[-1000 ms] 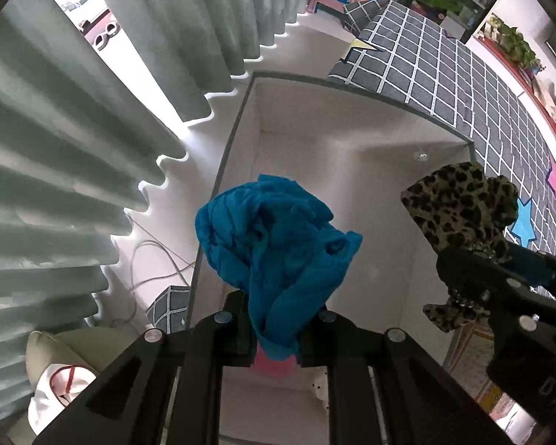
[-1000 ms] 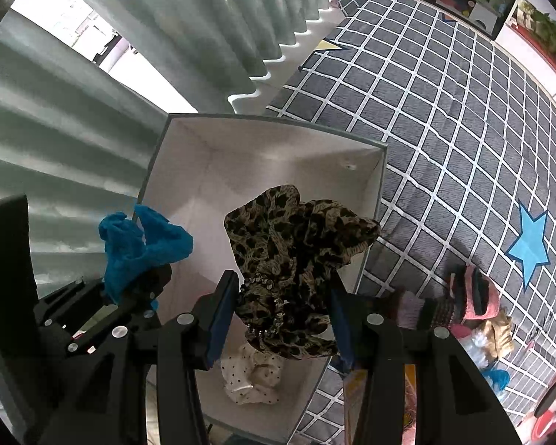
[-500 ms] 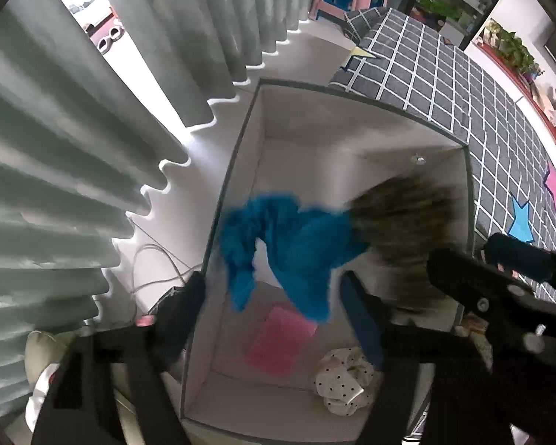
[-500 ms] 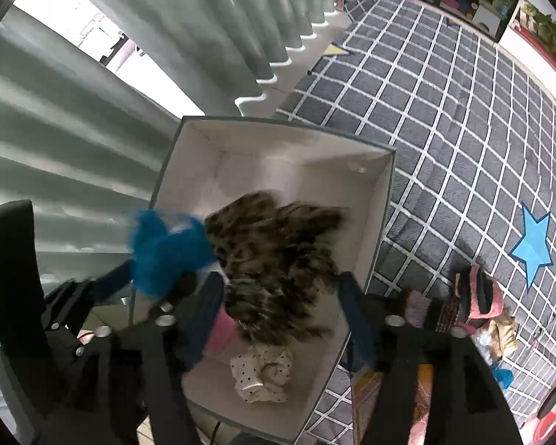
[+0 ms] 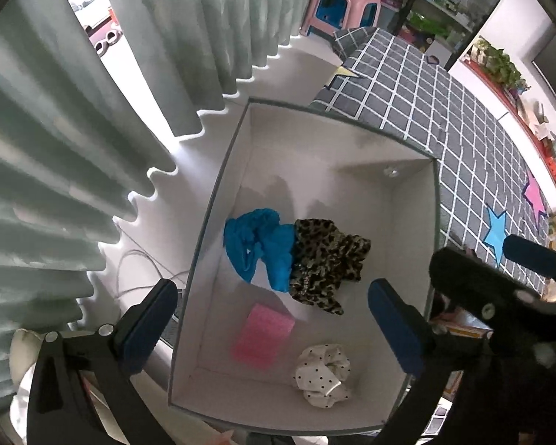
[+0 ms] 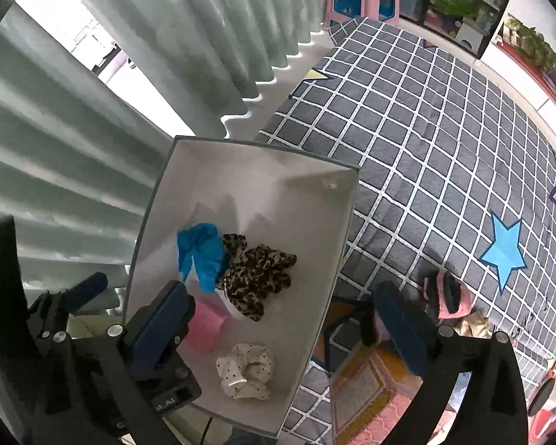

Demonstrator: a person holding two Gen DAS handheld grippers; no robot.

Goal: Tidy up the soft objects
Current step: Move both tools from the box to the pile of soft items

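Both grippers, left gripper (image 5: 270, 319) and right gripper (image 6: 289, 319), are just opening wide, empty; blue scrunchie (image 5: 257, 246) and leopard scrunchie (image 5: 324, 259) are lying centre-frame in box (image 5: 218, 200), looking light, floppy; I am pinching bunched folds.

Pale green pleated curtains (image 5: 92, 118) hang along the left, above a white floor with a thin cable (image 5: 137, 270). A grey checked rug (image 6: 426, 155) bears blue (image 6: 504, 252) and pink stars (image 5: 535, 200). Beyond stands what looks like a pink-and-blue stool (image 5: 346, 7).
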